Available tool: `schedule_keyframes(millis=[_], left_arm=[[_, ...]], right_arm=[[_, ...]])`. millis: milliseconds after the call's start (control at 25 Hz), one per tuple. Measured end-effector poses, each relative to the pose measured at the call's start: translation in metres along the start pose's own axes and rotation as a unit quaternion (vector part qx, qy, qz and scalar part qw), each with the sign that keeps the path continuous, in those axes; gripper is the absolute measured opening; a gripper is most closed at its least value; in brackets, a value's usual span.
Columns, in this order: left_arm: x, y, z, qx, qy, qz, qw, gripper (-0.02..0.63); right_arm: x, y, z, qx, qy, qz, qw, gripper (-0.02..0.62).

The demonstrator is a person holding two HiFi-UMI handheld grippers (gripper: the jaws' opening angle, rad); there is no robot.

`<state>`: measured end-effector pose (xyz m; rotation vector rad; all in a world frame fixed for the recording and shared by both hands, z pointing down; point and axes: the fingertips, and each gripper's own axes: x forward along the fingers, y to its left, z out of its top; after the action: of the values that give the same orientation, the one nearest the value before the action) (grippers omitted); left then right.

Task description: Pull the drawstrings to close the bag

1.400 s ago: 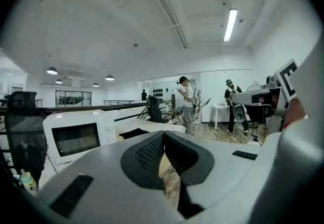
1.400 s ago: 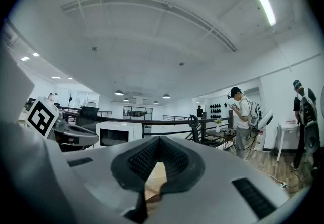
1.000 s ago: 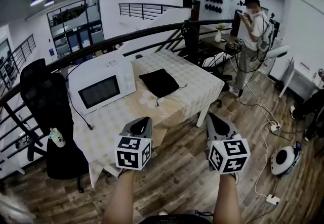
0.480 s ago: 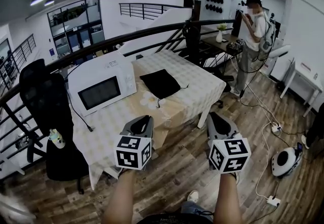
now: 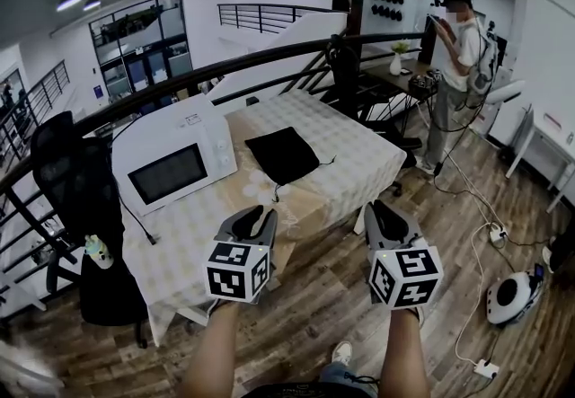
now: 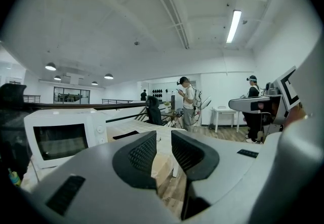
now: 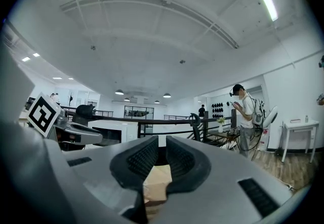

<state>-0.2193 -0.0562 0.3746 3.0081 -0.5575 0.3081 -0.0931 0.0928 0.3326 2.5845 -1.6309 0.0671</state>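
Nothing of the job is done yet. The black bag (image 5: 283,152) lies flat on the checked table (image 5: 350,140), at centre frame in the head view, just right of the white microwave (image 5: 171,163). Both grippers hang low in the frame, well apart from it and in front of the table's near edge.

The left gripper (image 5: 259,218) is opening its jaws at this moment, a narrow gap showing between the ribbed pads with nothing in it. The right gripper (image 5: 381,215) has its jaws practically together and carries nothing; the tan patch seen through its slit looks like background, not something held.

Everything is left to do, by the look of it: reach the table, find the drawstrings (image 5: 278,190), take hold and pull.

The hard part to read is the bag itself. Thin cords trail from its lower edge and its right side, but they are too fine to follow. Whether the mouth is open or partly gathered cannot be told from here. In the left gripper view the bag is only a dark sliver on the cloth, and the right gripper view does not show it at all.
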Motion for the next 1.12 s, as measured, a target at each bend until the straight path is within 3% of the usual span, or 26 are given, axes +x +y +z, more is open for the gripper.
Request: schedule_keyframes(millis=[600, 1120], left_arm=[[0.126, -0.015, 0.026, -0.015, 0.013, 0.053, 0.9984, 0.157], [0.175, -0.023, 0.046, -0.001, 0.015, 0.113, 0.9935, 0.21]], right_arm=[[0.097, -0.111, -0.001, 0.004, 0.01, 0.048, 0.999, 0.114], [0.141, -0.173, -0.008, 0.017, 0.013, 0.097, 0.995, 0.224]])
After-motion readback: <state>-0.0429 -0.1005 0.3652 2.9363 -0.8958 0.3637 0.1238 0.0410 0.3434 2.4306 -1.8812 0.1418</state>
